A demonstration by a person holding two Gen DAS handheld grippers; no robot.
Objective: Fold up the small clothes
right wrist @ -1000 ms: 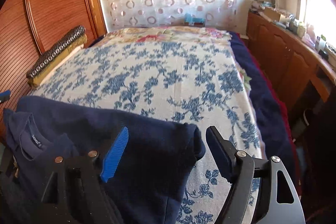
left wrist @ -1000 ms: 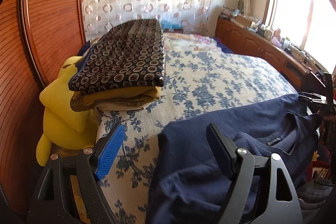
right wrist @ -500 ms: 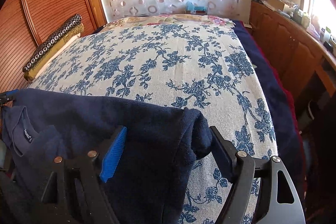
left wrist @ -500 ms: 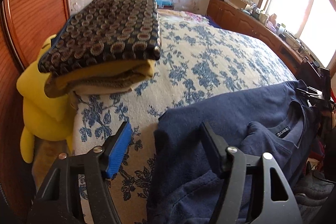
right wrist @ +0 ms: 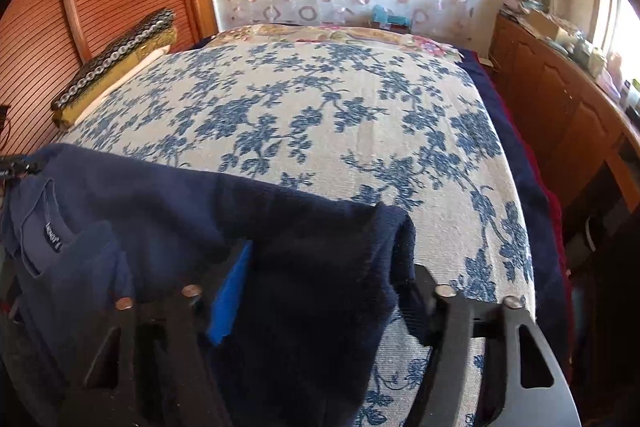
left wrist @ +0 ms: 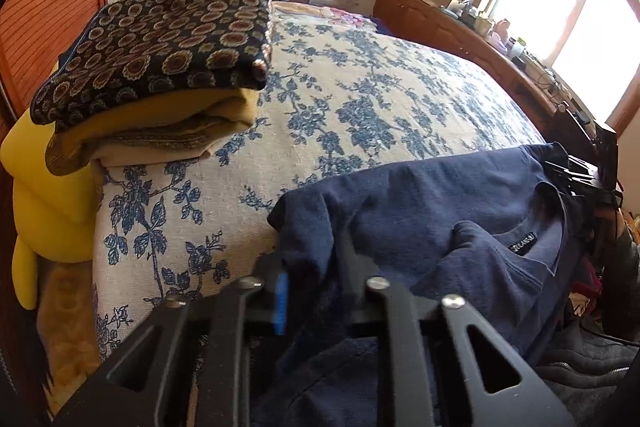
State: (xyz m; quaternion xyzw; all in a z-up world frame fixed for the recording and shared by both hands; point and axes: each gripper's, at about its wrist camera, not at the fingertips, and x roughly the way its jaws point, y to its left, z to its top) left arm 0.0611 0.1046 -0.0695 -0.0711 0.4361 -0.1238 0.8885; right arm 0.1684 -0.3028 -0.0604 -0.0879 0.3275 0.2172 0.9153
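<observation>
A stack of folded patterned and mustard clothes (left wrist: 160, 75) already sits on the blue-floral bed cover (left wrist: 360, 99). The dark navy cotton T-shirt (left wrist: 420, 211) lies at the bed's near edge, unfolded. Left gripper (left wrist: 310, 267) pinches one corner; right gripper (right wrist: 328, 291) jaws stand spread around the other.

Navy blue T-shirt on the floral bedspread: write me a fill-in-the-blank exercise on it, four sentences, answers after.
1. The left gripper is shut on one corner of the navy blue T-shirt, whose colour is ____.
2. The right gripper, not yet shut, has the shirt's other ____ between its fingers.
3. The shirt lies on a bedspread printed with blue ____.
4. The stack of folded clothes is topped by a dark fabric patterned with ____.

Answers: navy blue; corner; flowers; circles
</observation>
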